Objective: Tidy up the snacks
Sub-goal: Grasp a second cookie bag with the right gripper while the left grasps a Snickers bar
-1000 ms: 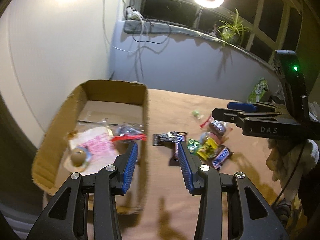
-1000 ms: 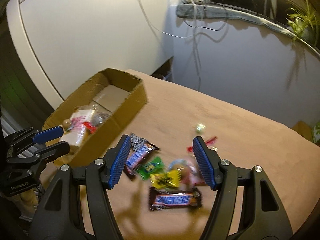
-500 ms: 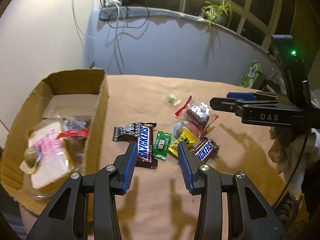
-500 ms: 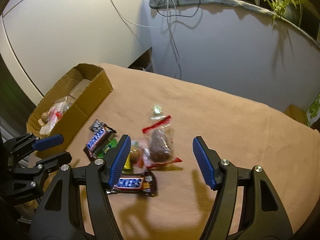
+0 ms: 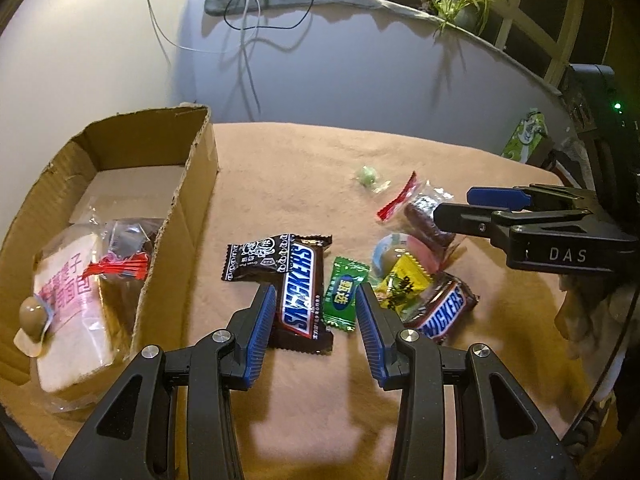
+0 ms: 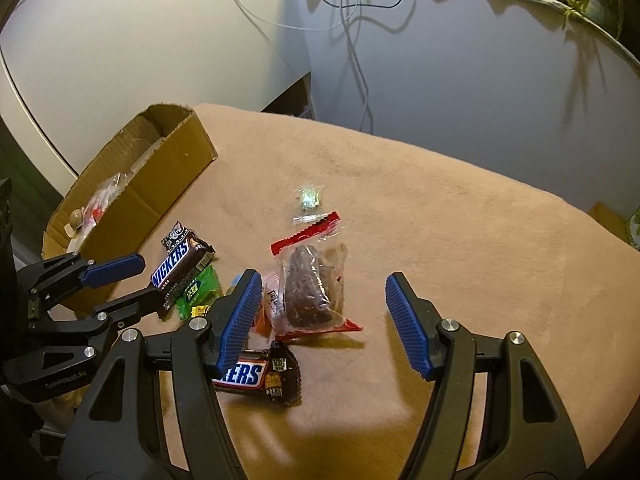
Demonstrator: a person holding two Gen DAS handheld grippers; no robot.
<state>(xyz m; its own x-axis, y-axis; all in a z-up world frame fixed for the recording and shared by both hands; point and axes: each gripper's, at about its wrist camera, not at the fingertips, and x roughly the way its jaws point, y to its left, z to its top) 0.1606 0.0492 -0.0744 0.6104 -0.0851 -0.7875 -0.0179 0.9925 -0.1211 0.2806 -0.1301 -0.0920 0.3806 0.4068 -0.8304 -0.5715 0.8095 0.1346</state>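
Observation:
A pile of snacks lies on the tan cloth. My left gripper (image 5: 316,300) is open, its fingers straddling a Snickers bar (image 5: 298,294) and a green candy (image 5: 343,298). A black packet (image 5: 258,261) lies just beyond. A second Snickers bar (image 5: 442,310), a yellow candy (image 5: 402,282) and a clear red-topped bag of dark snacks (image 6: 310,288) lie to the right. My right gripper (image 6: 320,308) is open above that bag; it also shows in the left wrist view (image 5: 472,206). A small green sweet (image 5: 367,175) lies apart, farther back.
An open cardboard box (image 5: 196,184) stands at the left and holds a bagged bread slice (image 5: 70,300) and other wrapped snacks. A green carton (image 5: 524,136) stands at the far right edge. Cables hang down the wall behind.
Both grippers have moved right and down toward the snack pile, away from the box. The left gripper's fingers now straddle the Snickers bar; the right gripper hovers over the red-topped bag.

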